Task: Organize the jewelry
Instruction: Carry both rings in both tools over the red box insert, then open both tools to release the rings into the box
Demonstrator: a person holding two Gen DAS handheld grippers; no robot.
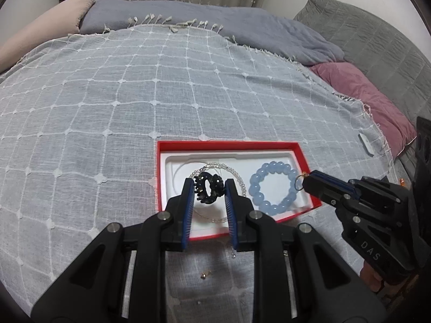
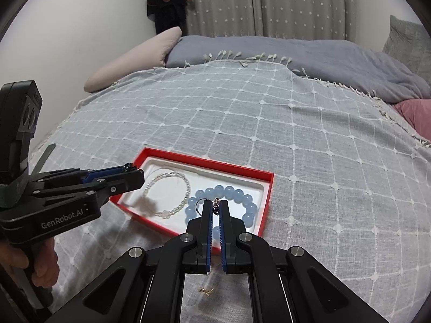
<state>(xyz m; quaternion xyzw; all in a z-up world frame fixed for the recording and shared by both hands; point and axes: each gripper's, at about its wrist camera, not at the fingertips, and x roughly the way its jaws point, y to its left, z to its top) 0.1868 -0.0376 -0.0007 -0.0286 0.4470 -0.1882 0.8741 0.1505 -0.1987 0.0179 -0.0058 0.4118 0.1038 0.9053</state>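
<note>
Pinching a tiny, hard-to-identify ring trinket (image 2: 215,204): right tongs (image 2: 215,204).

I see the box (image 1: 172,145) on the bed (image 1: 107,94), with the clear bracelet (image 2: 167,191) at its left and the bead bracelet (image 1: 272,185) at its right. Small earrings (image 2: 206,291) lie on the bed before it, pillows (image 1: 215,18) well behind.

Soft, even indoor light is filling both views, casting faint shadows beneath the grippers; fisheye curvature is bending the edges (dark vignetting in every corner), while the white box lining is glaring slightly.
</note>
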